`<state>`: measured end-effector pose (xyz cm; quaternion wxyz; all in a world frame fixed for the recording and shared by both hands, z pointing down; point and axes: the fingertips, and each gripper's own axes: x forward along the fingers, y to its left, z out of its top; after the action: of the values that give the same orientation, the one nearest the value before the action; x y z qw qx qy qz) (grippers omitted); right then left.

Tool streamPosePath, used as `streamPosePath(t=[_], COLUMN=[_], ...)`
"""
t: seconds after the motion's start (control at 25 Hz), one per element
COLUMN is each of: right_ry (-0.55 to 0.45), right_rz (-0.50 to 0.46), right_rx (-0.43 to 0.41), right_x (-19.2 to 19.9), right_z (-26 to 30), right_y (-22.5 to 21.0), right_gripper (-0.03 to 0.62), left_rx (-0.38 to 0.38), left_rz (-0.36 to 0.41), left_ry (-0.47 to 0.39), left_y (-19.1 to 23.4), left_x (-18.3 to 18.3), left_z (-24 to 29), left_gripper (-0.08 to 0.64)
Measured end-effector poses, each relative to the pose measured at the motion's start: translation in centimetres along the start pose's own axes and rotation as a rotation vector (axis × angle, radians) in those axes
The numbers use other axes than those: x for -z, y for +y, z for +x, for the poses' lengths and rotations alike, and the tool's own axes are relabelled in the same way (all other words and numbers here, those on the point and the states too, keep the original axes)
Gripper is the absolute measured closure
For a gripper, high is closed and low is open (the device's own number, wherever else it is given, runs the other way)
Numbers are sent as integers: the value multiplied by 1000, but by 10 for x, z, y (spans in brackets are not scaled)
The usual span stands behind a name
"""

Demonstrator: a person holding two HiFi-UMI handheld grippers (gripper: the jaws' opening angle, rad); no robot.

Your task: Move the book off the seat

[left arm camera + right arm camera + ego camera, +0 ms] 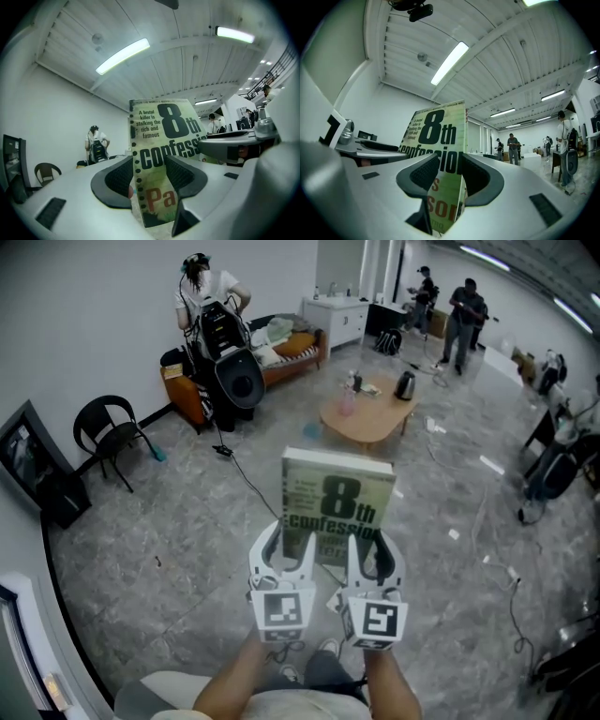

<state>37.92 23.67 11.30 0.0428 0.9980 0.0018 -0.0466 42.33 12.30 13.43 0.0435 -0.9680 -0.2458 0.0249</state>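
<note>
Two grippers share the load: your left gripper [290, 549] and right gripper [372, 554] each clamp the lower edge of the paperback book [337, 498], which stands upright beyond their jaws; keep both squeezes even, moving together

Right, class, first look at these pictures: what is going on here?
A person holds a book up in the air with both grippers. The left gripper is shut on its lower left edge, and the right gripper on its lower right edge. The book stands upright above the floor, not on any seat.
</note>
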Motion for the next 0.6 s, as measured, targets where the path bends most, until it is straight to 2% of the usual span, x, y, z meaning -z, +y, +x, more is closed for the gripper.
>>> streamPosePath(t=[0.28,0.6], right_ry=[4,1], right_rz=[20,2], right_rx=[32,76], right_x=[21,39], right_z=[59,130], right_y=[-47,-154], right_gripper=[428,428], left_rx=[23,40], left_rz=[14,9], left_ry=[15,-22], left_y=[-15,-71], left_x=[14,3], left_z=[79,198], left_gripper=[333,333])
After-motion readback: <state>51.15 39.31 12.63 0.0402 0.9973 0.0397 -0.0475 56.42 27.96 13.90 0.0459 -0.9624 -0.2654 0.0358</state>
